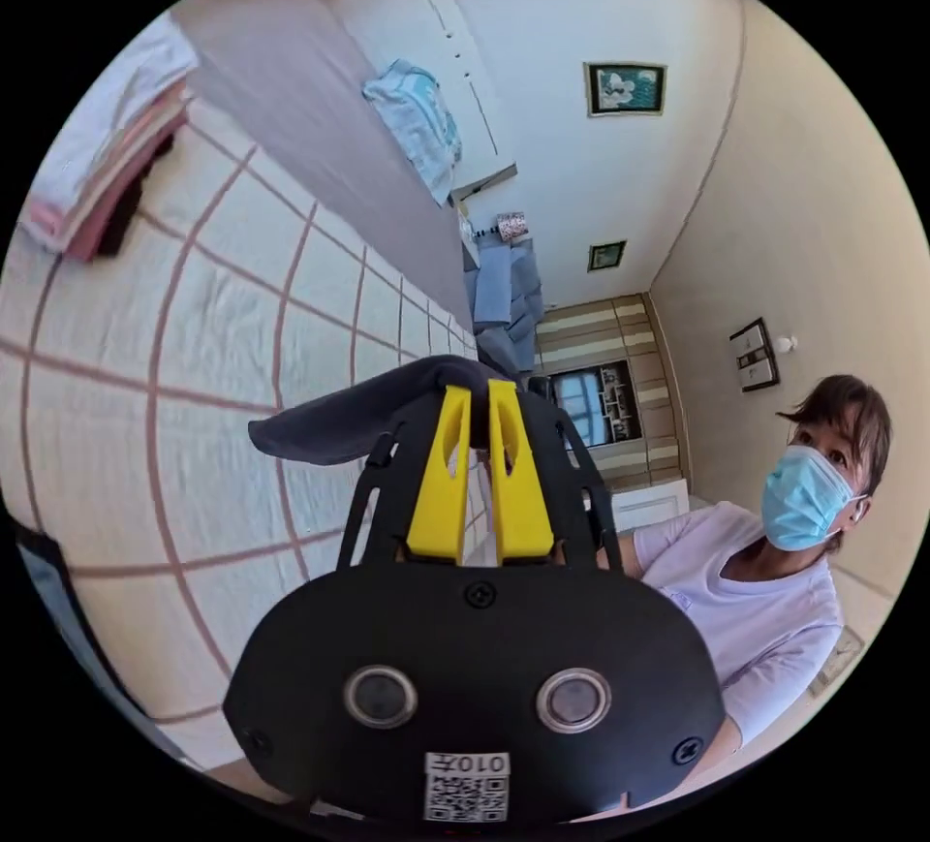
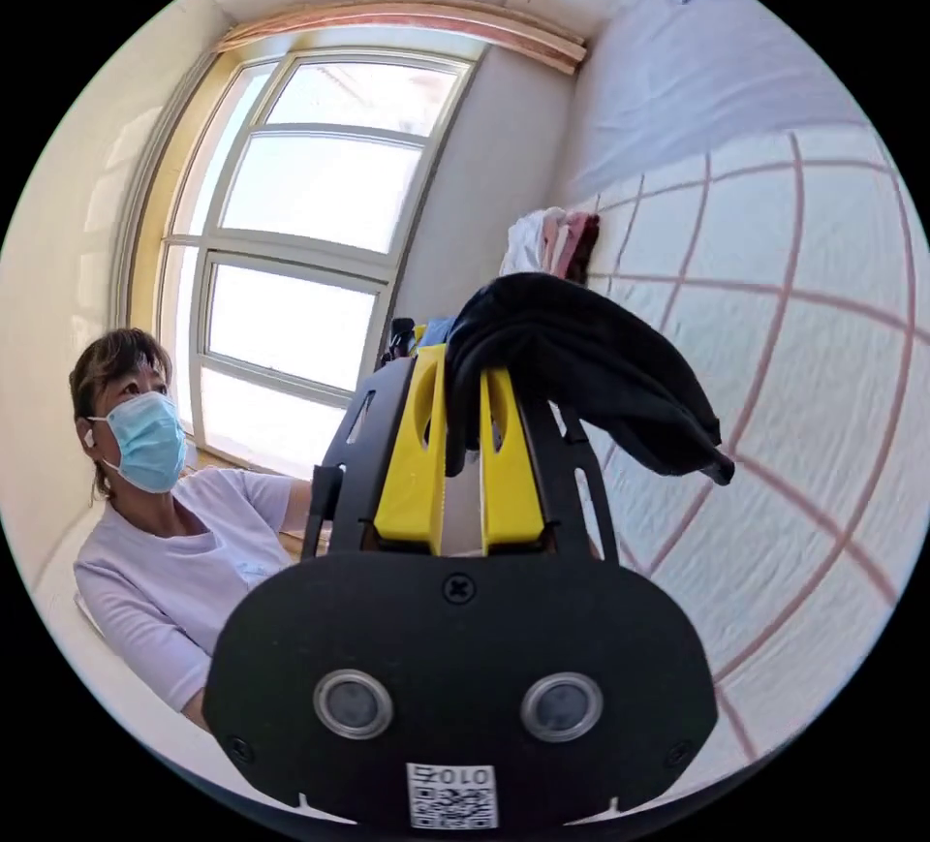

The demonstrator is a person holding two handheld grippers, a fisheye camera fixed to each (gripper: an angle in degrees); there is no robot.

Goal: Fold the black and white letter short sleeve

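While both grippers are lifting dark cloth off the bed, the scene is reading as follows.

Bed: one quilt (image 1: 194, 319) with pink grid lines is spreading wide beneath both grippers, leaving plenty of bare room around them.
Window: one large paned window (image 2: 291, 232) is standing beyond the bed's far end in the right gripper view.
Person: one person (image 1: 775, 580) is sitting beside the bed, wearing a face mask.
Stacks: one pile of folded clothes (image 1: 107, 164) is lying on the quilt near the bed's edge.
Shirt: the black short sleeve (image 2: 581, 367) is hanging above the quilt, bunched; its letters are not showing.
Right gripper (image 2: 463, 416): its yellow jaws are nearly together, pinching a thick fold of the shirt.
Left gripper (image 1: 479, 416): its jaws are narrow, clamping a dark fabric edge (image 1: 358, 416) above the quilt.
Pictures: three frames are hanging on the walls past the bed.
Writing: none I can read.
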